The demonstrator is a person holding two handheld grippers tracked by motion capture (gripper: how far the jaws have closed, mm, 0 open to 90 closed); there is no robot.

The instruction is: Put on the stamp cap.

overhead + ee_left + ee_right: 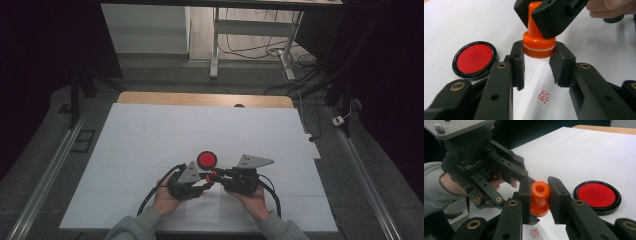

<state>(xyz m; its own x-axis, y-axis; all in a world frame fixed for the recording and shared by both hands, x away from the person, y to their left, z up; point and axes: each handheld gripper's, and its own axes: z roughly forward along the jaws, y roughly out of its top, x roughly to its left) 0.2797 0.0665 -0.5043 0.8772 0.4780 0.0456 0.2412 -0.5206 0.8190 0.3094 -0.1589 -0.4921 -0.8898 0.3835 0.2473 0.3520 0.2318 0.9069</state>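
While both grippers clamp the orange stamp, the right gripper on its handle and the left gripper on its base, above the paper beside the ink pad, we judge a handover underway, requiring one release next.

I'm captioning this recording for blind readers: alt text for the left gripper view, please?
An orange plastic stamp is held above white paper, its handle pinched by the right gripper and its base between the left gripper fingers. A round red ink pad lies left; a red stamped mark shows below.
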